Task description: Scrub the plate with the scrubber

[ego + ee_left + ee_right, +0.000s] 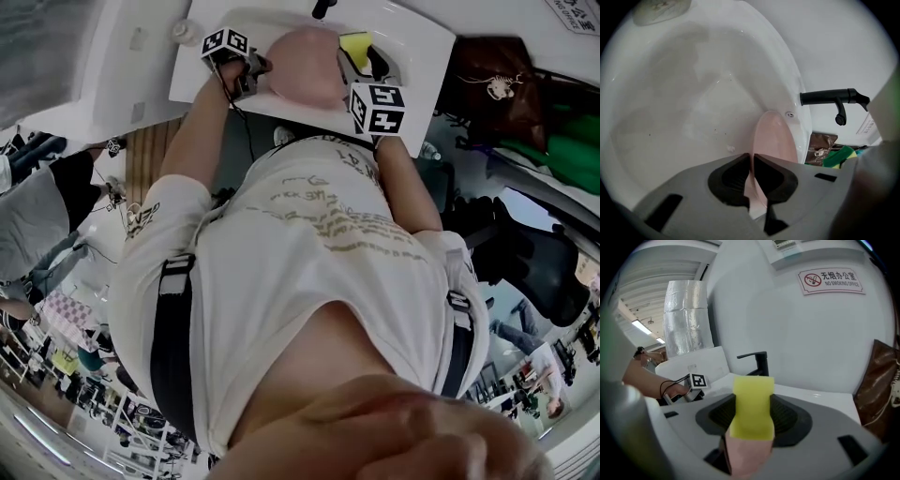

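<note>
1. Head view: the person in a white T-shirt (319,244) is leaning over a white sink (427,56) at 12 o'clock. The left gripper (249,73) is reaching in from 11 o'clock to the left rim of the pink plate (305,66), which is sitting over the basin. The right gripper (361,64) is coming in from 1 o'clock, carrying a yellow scrubber (355,43) just beside the plate's right edge.
2. Left gripper view: the two black pads are pinching the plate's rim, almost together with only the thin edge between them. The plate is standing on edge and running away toward 1 o'clock inside the basin. A black faucet (832,97) is sticking out at 3 o'clock, and a brown bag (820,143) is showing below it.
3. Right gripper view: the jaws are clamping the scrubber, which is filling the gap between them and standing upright. The plate is showing at 6 o'clock, right under the scrubber's lower end. The faucet is rising at 12 o'clock behind it, a no-smoking sign (829,280) is hanging at 1 o'clock, and a silver duct (686,315) is standing at 10 o'clock.
</note>
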